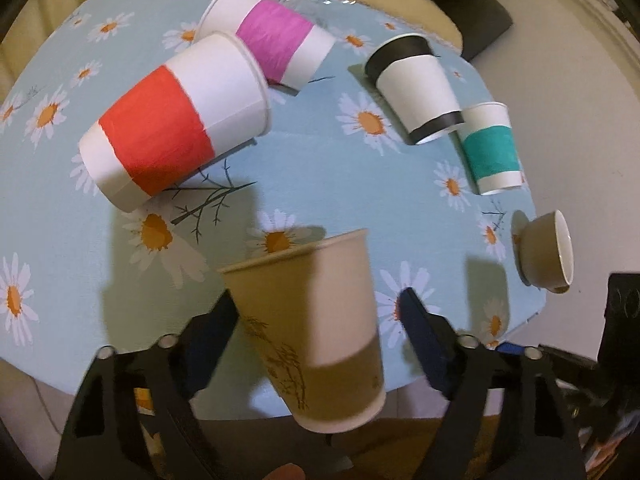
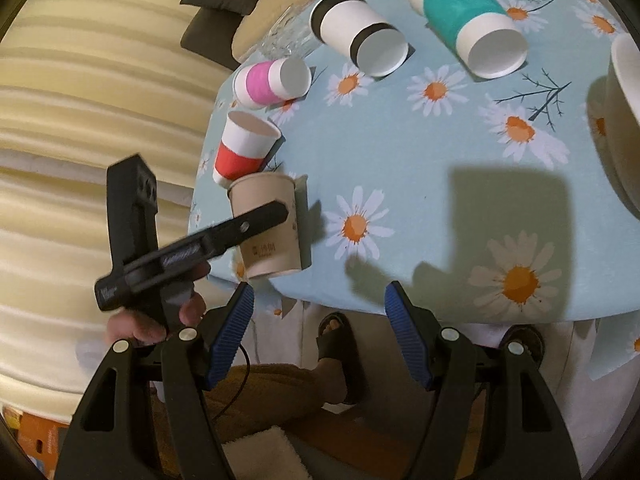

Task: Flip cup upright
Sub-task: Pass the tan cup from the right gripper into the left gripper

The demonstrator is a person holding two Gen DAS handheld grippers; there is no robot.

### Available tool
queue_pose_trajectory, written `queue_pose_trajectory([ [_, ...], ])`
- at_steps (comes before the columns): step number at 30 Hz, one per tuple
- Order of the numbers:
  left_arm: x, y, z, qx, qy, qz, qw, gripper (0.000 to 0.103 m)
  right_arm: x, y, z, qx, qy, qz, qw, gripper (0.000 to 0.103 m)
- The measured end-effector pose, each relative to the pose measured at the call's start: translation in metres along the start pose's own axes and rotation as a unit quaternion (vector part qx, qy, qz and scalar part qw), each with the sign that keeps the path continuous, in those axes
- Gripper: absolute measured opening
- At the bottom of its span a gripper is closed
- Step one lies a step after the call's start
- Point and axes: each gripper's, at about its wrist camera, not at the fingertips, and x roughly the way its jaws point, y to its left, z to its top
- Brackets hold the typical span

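Note:
A beige paper cup (image 1: 316,332) stands upright, mouth up, on the near edge of the daisy tablecloth (image 1: 320,168). My left gripper (image 1: 316,316) is open with a finger on each side of the cup, apart from it. In the right wrist view the same cup (image 2: 268,228) stands at the table's left edge with the left gripper's finger in front of it. My right gripper (image 2: 320,336) is open and empty, off the table's front edge.
A red-banded cup (image 1: 176,120) stands upright; pink (image 1: 272,36), black-banded (image 1: 416,84) and teal (image 1: 490,146) cups lie on their sides. A brown ceramic cup on a saucer (image 1: 546,254) sits at the right edge. A person's sandalled feet (image 2: 336,344) are below the table.

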Motion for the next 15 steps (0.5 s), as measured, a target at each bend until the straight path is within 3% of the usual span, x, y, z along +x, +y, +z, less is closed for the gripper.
queue_pose_trajectory([
  [3, 0.004, 0.002, 0.001, -0.006, 0.001, 0.0, 1.0, 0.064, 0.005, 0.0, -0.004, 0.001, 0.003, 0.004, 1.0, 0.068],
  [11, 0.0, -0.002, 0.001, -0.002, -0.007, -0.01, 0.9999, 0.063, 0.013, 0.002, -0.015, 0.006, 0.009, 0.018, 1.0, 0.068],
  [15, -0.012, -0.005, 0.001, 0.01, -0.03, -0.012, 0.9994, 0.063, 0.009, 0.004, -0.018, 0.004, 0.002, 0.019, 1.0, 0.068],
])
